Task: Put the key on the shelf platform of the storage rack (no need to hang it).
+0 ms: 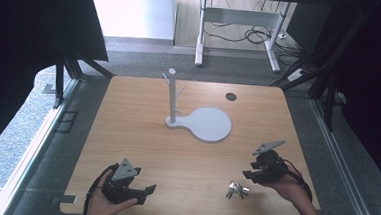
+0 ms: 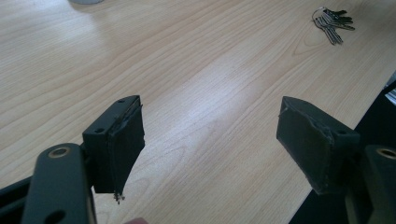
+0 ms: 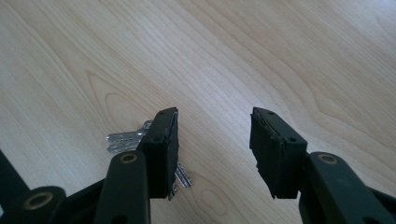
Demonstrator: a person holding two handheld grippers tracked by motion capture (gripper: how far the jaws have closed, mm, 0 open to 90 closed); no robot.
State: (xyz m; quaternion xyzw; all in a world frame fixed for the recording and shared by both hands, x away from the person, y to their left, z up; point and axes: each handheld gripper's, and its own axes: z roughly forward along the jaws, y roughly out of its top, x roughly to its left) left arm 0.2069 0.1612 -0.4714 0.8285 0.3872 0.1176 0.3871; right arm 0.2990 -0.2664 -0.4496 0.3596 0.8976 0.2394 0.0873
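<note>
A bunch of silver keys (image 1: 236, 190) lies on the wooden table near its front edge, right of centre. My right gripper (image 1: 249, 174) hovers just right of the keys, open; in the right gripper view the keys (image 3: 126, 140) lie partly behind its left jaw, with bare wood in the gap (image 3: 213, 135). My left gripper (image 1: 149, 194) rests at the front left, open and empty, pointing right. In the left gripper view its jaws (image 2: 210, 135) stand wide apart and the keys (image 2: 332, 22) lie far off at the top right. A white key stand (image 1: 173, 94) with pegs rises mid-table.
The stand's flat white base plate (image 1: 210, 124) spreads to the right of its post. A small dark round disc (image 1: 230, 96) sits in the table's far right part. The table's front edge runs close under both hands.
</note>
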